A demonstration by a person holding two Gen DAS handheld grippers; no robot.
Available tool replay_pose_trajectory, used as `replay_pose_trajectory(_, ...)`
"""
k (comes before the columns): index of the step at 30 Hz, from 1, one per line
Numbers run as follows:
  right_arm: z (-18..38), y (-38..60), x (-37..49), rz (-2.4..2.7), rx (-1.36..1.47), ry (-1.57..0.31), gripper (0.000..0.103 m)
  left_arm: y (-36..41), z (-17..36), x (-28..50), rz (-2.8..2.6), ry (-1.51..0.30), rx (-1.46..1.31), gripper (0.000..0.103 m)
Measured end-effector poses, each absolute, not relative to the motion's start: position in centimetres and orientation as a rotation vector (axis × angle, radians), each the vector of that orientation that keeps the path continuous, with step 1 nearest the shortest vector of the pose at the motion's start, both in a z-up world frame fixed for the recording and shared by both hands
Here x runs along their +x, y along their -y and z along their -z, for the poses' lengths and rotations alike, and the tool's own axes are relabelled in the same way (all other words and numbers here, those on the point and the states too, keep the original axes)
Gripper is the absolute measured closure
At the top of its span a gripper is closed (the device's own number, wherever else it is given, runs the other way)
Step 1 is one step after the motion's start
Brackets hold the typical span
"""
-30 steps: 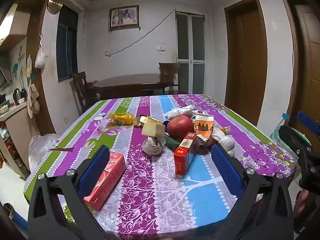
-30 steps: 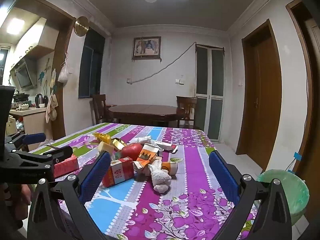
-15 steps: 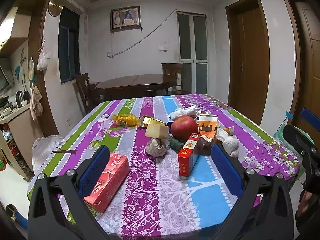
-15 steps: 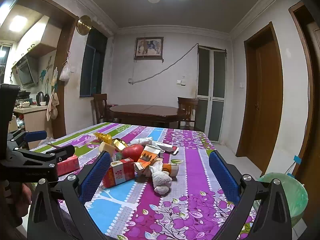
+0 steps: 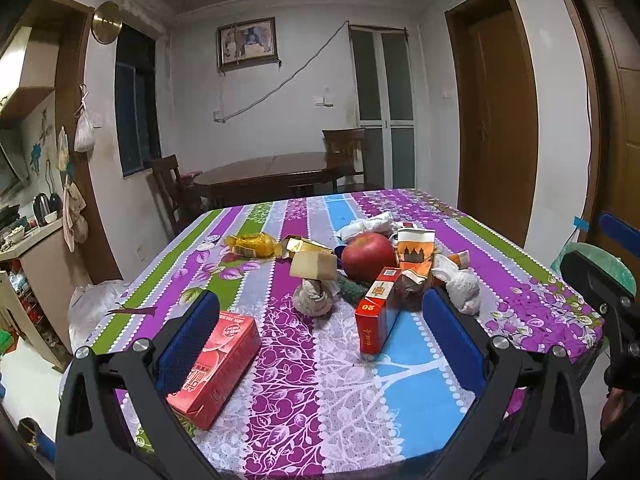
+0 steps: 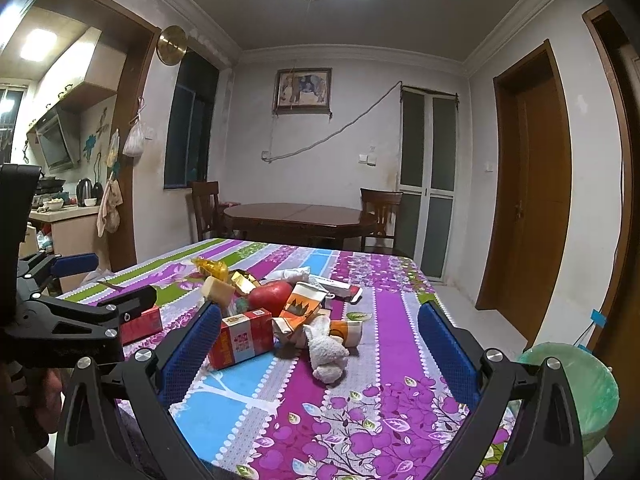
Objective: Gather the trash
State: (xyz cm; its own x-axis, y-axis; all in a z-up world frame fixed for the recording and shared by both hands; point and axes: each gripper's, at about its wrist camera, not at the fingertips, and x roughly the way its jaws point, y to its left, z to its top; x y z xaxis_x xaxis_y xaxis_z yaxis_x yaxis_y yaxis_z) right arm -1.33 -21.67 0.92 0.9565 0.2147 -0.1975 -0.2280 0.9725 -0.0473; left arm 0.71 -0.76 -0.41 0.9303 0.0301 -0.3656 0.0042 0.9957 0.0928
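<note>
We see the desk (image 5: 408, 412) first, covered in a striped purple, blue and green floral cloth, with the trash heaped near its middle. Beyond the desk's right edge stands a bin lined with a green bag (image 6: 576, 384). Our left gripper (image 5: 320, 344) hangs over the near edge with its blue fingers spread wide, holding nothing. Our right gripper (image 6: 316, 356) is likewise wide apart and empty, held above the desk's near right part. A flat red box (image 5: 218, 364) lies apart from the heap, just beside the left gripper's left finger. In the heap, a red apple (image 5: 368, 256) sits behind a small red carton (image 5: 378, 312) and beside an orange paper packet (image 5: 416, 252). A crumpled white tissue (image 6: 328, 350) lies at the heap's right side, a yellow wrapper (image 5: 252, 244) at its far left, and a beige block (image 5: 314, 265) rests on another grey wad (image 5: 314, 298).
</note>
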Motion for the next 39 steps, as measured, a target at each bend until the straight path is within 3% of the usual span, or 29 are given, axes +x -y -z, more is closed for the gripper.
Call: replay_pose_trajectory(39,-0.11,21.43,-0.69,-0.227,-0.066,-0.214,0.005,0.20,0.73,1.15,0.009,-0.409,0.075,0.005)
